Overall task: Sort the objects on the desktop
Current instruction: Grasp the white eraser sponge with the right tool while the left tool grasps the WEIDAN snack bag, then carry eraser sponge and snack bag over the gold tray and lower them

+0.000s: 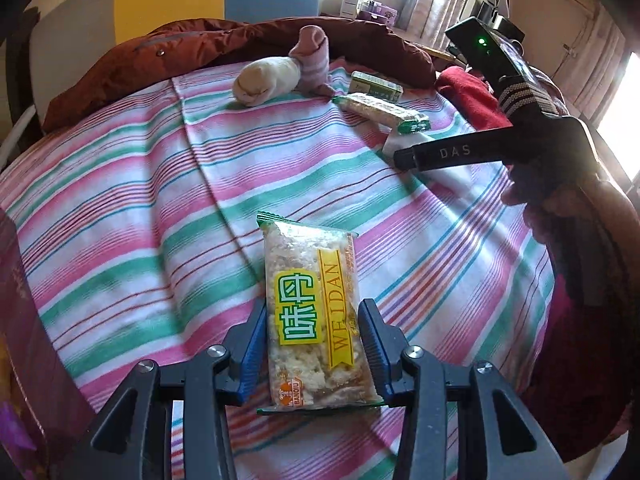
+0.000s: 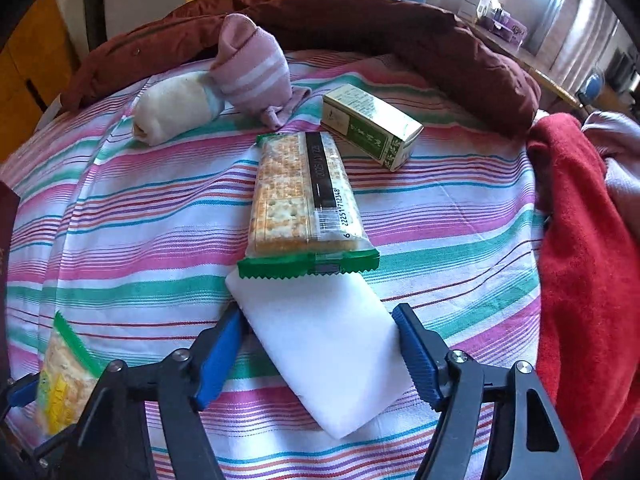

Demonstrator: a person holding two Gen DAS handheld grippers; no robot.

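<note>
My left gripper is shut on a cracker packet with a yellow label, its blue pads pressing both long sides; this packet also shows at the lower left of the right wrist view. My right gripper is open around a white tissue pack lying on the striped cloth, pads on either side without touching. A second cracker packet with green ends lies just beyond the tissue pack. A green box, a white rolled sock and a pink striped sock lie farther back.
A dark red quilted jacket rims the far edge of the cloth. A red towel lies at the right. A dark red object stands at the left edge. The right gripper and hand show at the right of the left wrist view.
</note>
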